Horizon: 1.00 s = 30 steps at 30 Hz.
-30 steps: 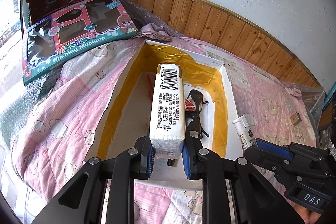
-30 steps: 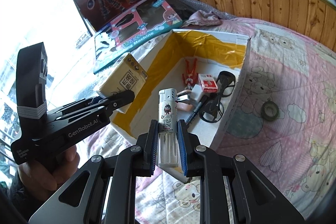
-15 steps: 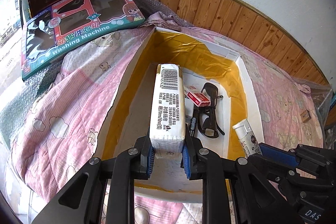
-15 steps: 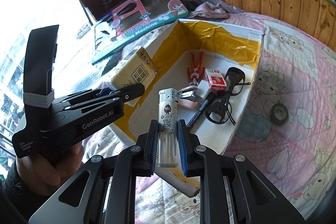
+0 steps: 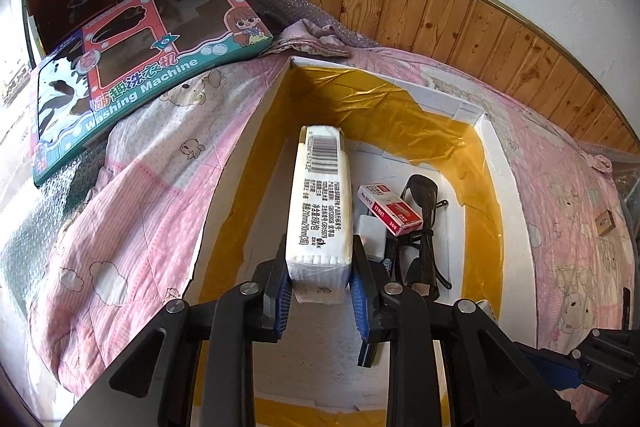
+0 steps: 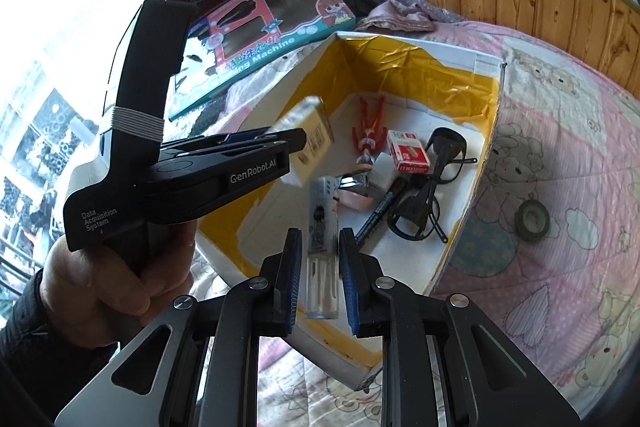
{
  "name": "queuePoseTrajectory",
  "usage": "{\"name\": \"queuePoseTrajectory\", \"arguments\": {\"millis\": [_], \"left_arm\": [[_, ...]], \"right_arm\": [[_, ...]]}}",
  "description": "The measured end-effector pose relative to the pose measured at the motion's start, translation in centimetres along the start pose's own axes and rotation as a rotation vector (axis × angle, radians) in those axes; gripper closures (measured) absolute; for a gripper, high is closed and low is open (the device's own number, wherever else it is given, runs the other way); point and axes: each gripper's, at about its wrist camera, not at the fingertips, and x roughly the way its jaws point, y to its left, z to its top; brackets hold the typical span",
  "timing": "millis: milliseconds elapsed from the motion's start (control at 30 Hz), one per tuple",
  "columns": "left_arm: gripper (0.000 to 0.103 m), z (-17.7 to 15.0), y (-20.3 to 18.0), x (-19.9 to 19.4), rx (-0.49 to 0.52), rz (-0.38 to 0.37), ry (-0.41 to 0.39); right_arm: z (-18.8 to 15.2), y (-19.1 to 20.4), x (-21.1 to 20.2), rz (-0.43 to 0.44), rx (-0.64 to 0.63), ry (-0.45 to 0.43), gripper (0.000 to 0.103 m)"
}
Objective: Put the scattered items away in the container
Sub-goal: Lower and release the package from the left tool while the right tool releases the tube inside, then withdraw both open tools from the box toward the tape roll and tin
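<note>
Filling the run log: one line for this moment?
left tongs: gripping tissue pack above box | right tongs: open, lighter loose between them | stage: depositing

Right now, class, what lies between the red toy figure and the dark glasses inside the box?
A red-and-white staple box, seen in the right wrist view, between the toy figure and the glasses.

White tissue pack (image 5: 320, 203) over yellow-lined box (image 5: 486, 163); lighter (image 6: 323, 239) blurred.

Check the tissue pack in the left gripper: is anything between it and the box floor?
Nothing visible blocks it. The tissue pack hangs over bare floor on the left of the box; the staple box and glasses lie to its right.
</note>
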Motion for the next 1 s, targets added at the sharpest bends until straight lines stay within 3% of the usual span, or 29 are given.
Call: {"name": "queuePoseTrajectory", "arguments": {"millis": [133,533,1000], "left_arm": [[0.066,0.0,0.8,0.1,-0.032,-0.005,0.01],[0.066,-0.7,2.9,-2.0,-0.096,-0.014,-0.011],[0.066,-2.2,-0.7,-5.4,-0.043,-0.086,-0.031]], "right_arm": [[0.2,-0.1,-0.4,0.004,0.002,-0.011,0.081],[0.2,-0.9,-2.6,0.017,0.044,-0.061,0.081],[-3.3,-4.5,-6.6,0.026,0.184,-0.125,0.081]]}}
